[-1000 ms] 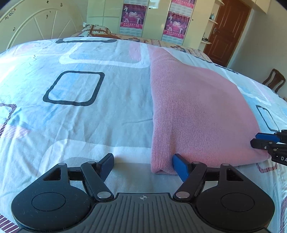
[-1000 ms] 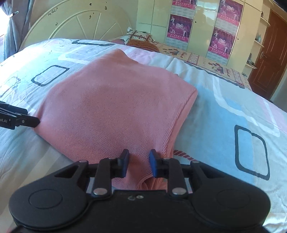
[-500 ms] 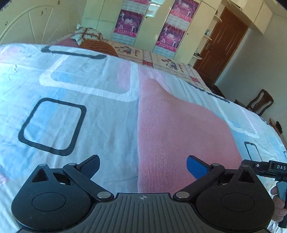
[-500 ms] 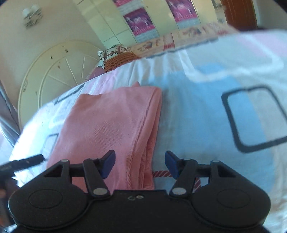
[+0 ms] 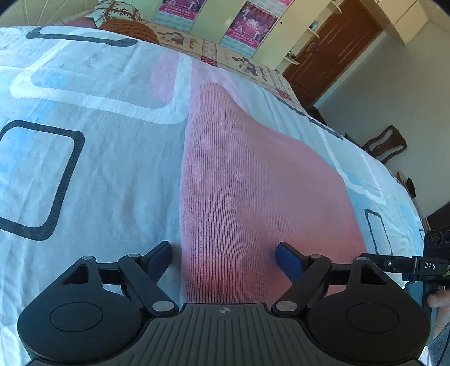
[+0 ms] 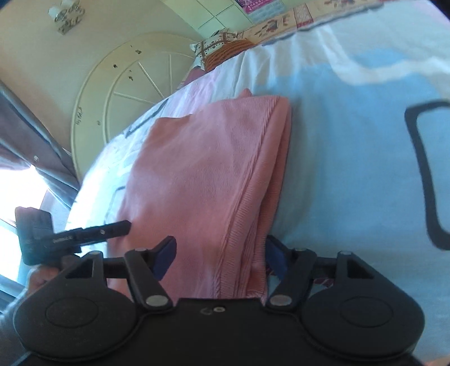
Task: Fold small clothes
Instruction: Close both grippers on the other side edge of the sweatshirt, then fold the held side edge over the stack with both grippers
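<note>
Knitwear, one pink folded garment (image 5: 253, 180), lies flat on the bed (image 5: 92, 157), whose cover carries pale blue and white rounded squares outlined in black. From the left wrist view the garment's left edge runs straight away from the camera, with a broad stretch of bare bed cover to its left and a narrower strip of cover to its right before the bed's edge. From the right wrist view the same garment (image 6: 197, 174) shows its stacked, ribbed layers along the right edge, and open cover spreads wide to the right of it. The left tool (image 5: 225, 253) has its jaws spread wide, straddling the near left part of the garment: one blue finger (image 5: 161, 254) sits over the cover just beside the garment's edge, the other over the pink knit, neither clamped. The right tool (image 6: 219, 254) also stands wide apart, its fingers either side of the near right corner's layered edge, holding nothing. Two tools in all, each seen at the side of the other's view. One patterned pillow (image 5: 121, 17) lies at the head of the bed, two posters (image 5: 250, 22) hang on the wardrobe, and one wooden chair (image 5: 388, 143) stands past the bed's right side.
</note>
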Available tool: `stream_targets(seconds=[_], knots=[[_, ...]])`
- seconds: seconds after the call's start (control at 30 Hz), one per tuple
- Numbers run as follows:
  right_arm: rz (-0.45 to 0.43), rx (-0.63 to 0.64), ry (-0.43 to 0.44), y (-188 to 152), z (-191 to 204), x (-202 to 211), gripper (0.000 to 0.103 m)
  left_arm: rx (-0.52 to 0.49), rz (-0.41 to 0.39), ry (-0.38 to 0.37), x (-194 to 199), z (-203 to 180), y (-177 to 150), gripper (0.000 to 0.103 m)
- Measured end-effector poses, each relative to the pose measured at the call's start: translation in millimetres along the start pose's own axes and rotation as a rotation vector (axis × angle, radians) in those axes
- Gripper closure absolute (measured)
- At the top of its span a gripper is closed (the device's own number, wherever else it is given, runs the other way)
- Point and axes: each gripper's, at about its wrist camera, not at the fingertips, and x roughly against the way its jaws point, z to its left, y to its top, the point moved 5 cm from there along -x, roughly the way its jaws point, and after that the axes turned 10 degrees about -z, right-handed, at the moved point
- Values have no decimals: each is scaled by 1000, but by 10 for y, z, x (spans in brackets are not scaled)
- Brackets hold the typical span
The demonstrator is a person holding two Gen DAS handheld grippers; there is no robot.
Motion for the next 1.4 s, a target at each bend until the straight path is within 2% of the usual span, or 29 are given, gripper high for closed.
stream_targets(seconds=[0.13, 0.17, 0.2, 0.23, 0.3, 0.4, 0.5, 0.57, 0.6, 0.67, 0.73, 0.83, 1.13, 1.27, 1.4], knots=[[-17, -133, 88, 52, -69, -123, 36, 21, 7, -14, -56, -19, 44, 22], [-21, -132, 96, 57, -80, -125, 39, 19, 11, -15, -63, -26, 51, 22], [-17, -130, 96, 50, -98, -98, 48, 18, 15, -18, -63, -27, 53, 23], [-13, -131, 95, 37, -134, -49, 52, 14, 18, -22, -54, -29, 52, 24], [-6, -144, 84, 14, -222, 12, 68, 6, 18, -25, -34, -33, 40, 25], [-17, -148, 64, 39, -218, -62, 69, 15, 9, -27, -59, -29, 31, 26], [-39, -93, 32, 77, -66, -195, 67, 6, -2, -6, -94, -69, 49, 30], [-50, -57, -14, 74, -38, -218, 79, -11, -6, 13, -107, -94, 60, 39], [-52, -31, -32, 73, -14, -223, 81, -20, -9, 17, -109, -108, 68, 42], [-63, 63, -87, 57, 87, -203, 83, -64, -23, 32, -89, -179, 99, 61], [-74, 165, -151, 31, 244, -201, 84, -134, -42, 48, -46, -274, 131, 69], [-91, 252, -206, 24, 411, -178, 84, -199, -64, 56, 24, -367, 152, 71], [-142, 370, -289, 77, 896, -105, 85, -220, -136, -17, 356, -392, 273, 72], [-159, 420, -313, 72, 1209, -135, 85, -218, -157, -50, 559, -254, 369, 72], [-174, 447, -321, 28, 1528, -257, 85, -213, -176, -66, 796, 40, 474, 72]])
